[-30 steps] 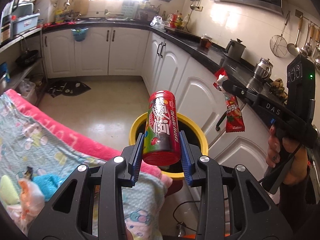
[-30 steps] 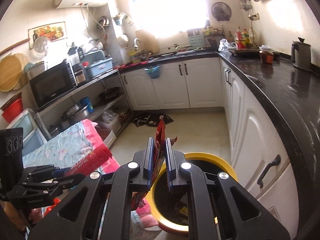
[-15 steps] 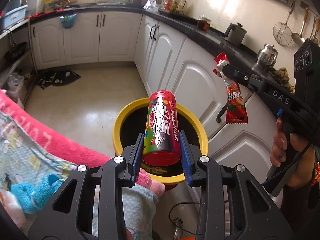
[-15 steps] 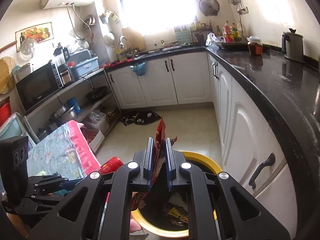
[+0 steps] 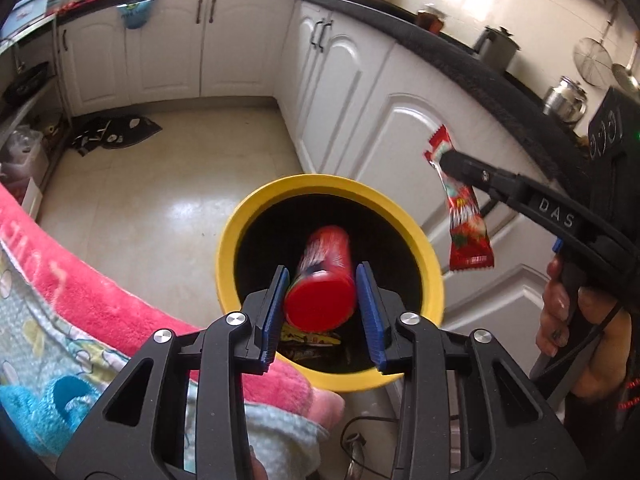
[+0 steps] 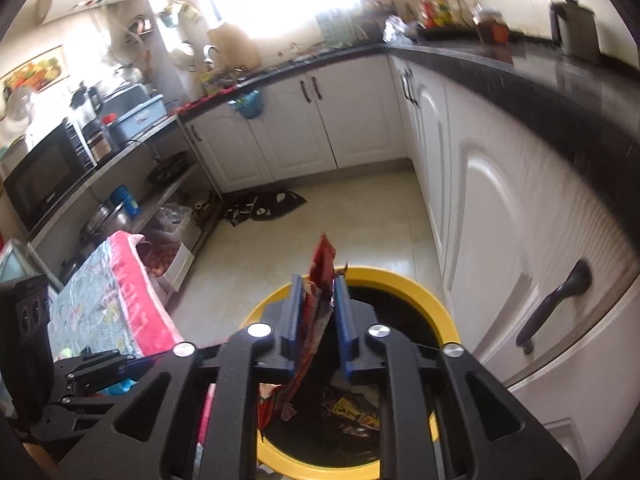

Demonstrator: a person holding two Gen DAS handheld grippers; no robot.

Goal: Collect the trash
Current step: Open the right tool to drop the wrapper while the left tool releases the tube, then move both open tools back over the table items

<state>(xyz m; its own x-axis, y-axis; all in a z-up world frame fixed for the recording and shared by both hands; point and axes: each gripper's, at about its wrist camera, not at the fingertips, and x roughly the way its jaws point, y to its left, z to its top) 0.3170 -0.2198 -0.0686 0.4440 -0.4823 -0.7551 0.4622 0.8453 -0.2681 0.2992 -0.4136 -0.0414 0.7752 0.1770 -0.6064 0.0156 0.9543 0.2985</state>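
A yellow-rimmed black trash bin (image 5: 320, 182) stands on the floor right under both grippers. My left gripper (image 5: 322, 268) hangs over its mouth with its jaws opening. The red can (image 5: 320, 304) is blurred between the blue pads, tipped top-first into the bin, with thin gaps at both sides. In the right wrist view my right gripper (image 6: 318, 280) is above the bin rim (image 6: 400, 280), its jaws also opening. The red snack wrapper (image 6: 320, 264) hangs loose between the parted pads. The left wrist view shows the same wrapper (image 5: 466, 224) dangling at the right gripper's tip (image 5: 444, 158).
Wrappers (image 6: 356, 412) lie in the bin's bottom. A pink-edged blanket (image 5: 80, 280) borders the bin on the left. White cabinets (image 5: 400, 140) under a black counter run along the right. A dark mat (image 5: 116, 132) lies on the tiled floor. A hand (image 5: 568, 308) holds the right gripper.
Both grippers have come down closer over the bin. The left jaws widened and the upright can tipped forward into the bin. The right pads parted around the wrapper.
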